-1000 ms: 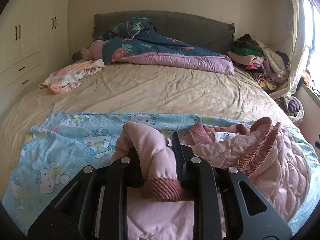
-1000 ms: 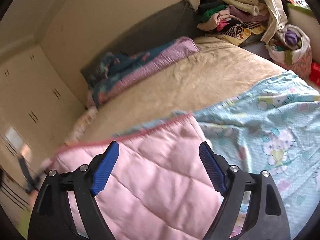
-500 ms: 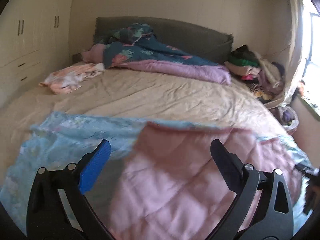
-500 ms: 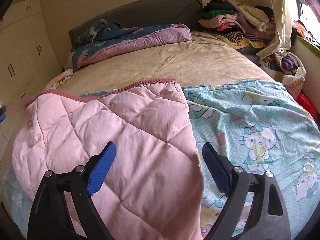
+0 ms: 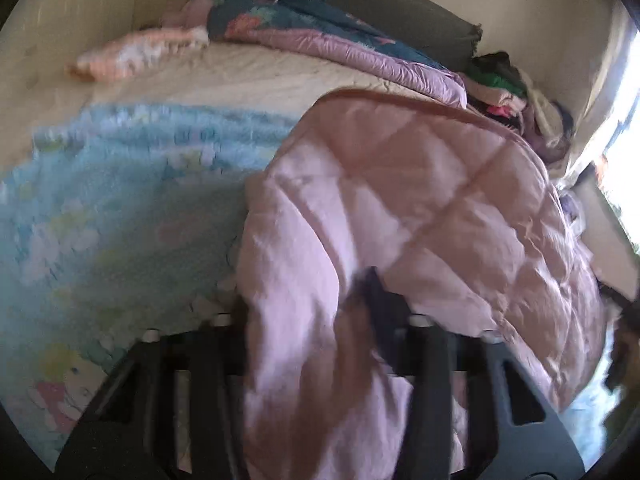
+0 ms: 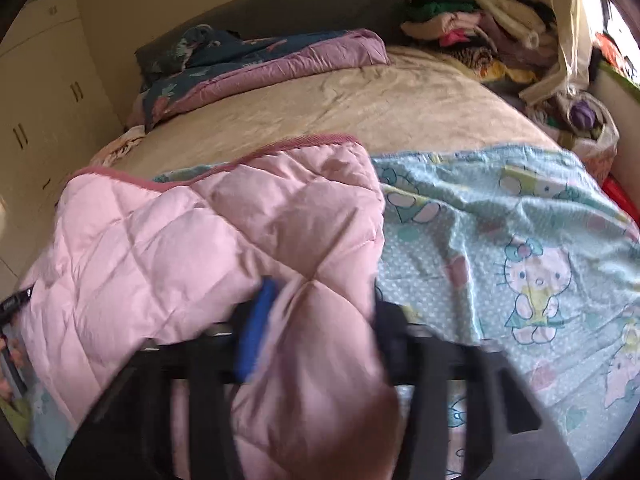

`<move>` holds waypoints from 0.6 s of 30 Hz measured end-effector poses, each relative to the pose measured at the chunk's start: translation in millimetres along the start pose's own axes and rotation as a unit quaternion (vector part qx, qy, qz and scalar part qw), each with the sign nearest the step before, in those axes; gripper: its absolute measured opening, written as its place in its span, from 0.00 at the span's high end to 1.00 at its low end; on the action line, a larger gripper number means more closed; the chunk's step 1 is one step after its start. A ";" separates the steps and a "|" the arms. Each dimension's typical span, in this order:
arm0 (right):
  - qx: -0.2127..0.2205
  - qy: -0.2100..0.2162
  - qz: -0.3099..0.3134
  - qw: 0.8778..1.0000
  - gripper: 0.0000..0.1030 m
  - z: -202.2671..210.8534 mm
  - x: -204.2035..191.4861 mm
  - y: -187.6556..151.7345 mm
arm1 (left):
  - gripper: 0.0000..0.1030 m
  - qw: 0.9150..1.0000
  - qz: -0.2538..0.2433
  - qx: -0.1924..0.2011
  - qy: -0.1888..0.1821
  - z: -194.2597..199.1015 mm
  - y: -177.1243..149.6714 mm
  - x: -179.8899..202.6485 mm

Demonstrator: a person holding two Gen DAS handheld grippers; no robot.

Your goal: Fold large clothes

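A pink quilted jacket (image 5: 420, 200) lies on a light blue cartoon-print sheet (image 5: 120, 208) spread over the bed. My left gripper (image 5: 316, 320) is shut on a fold of the jacket's near left edge, with fabric bunched between the fingers. In the right wrist view the same jacket (image 6: 200, 248) has a darker pink ribbed hem along its far edge. My right gripper (image 6: 320, 328) is shut on the jacket's near right edge, beside the blue sheet (image 6: 500, 232). Both views are blurred by motion.
The beige bed (image 6: 360, 100) carries a purple and floral duvet (image 6: 260, 64) by the dark headboard. A heap of clothes (image 6: 480, 28) sits at the far right corner. A peach cloth (image 5: 132, 52) lies at the far left. White cupboards (image 6: 40, 100) stand to the left.
Half a second ago both grippers were open above the flat jacket. Now both have dropped to its near edge and closed on the fabric, which bunches up between the fingers.
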State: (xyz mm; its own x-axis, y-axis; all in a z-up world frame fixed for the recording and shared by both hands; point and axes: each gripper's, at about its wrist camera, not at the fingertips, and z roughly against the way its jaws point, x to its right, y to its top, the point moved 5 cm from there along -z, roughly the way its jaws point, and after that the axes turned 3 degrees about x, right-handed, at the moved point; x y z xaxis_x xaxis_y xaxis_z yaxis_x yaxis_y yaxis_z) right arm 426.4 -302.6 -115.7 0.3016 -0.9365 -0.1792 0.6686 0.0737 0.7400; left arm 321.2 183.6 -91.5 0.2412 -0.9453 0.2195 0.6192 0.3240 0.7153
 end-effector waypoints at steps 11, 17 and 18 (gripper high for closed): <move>0.045 -0.078 0.005 0.996 0.82 -7.7 -3.7 51.4 | 0.89 0.998 -0.016 0.036 0.044 -12.7 49.5 17.5; -0.009 -0.092 -0.018 0.996 0.81 -51.2 12.2 27.4 | 0.88 0.998 -0.012 0.020 0.056 -32.5 39.3 10.8; -0.011 -0.093 -0.019 0.995 0.81 -54.2 14.2 24.5 | 0.87 0.998 -0.010 0.020 0.056 -34.1 37.9 10.2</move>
State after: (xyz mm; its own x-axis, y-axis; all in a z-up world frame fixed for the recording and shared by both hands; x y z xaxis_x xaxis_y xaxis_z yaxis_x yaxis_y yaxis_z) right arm 484.0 -295.5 -135.2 0.1469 -0.9857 -0.0821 0.6916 0.0430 0.7210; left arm 372.6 187.5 -84.8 0.3118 -0.9411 0.1311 0.5949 0.3010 0.7454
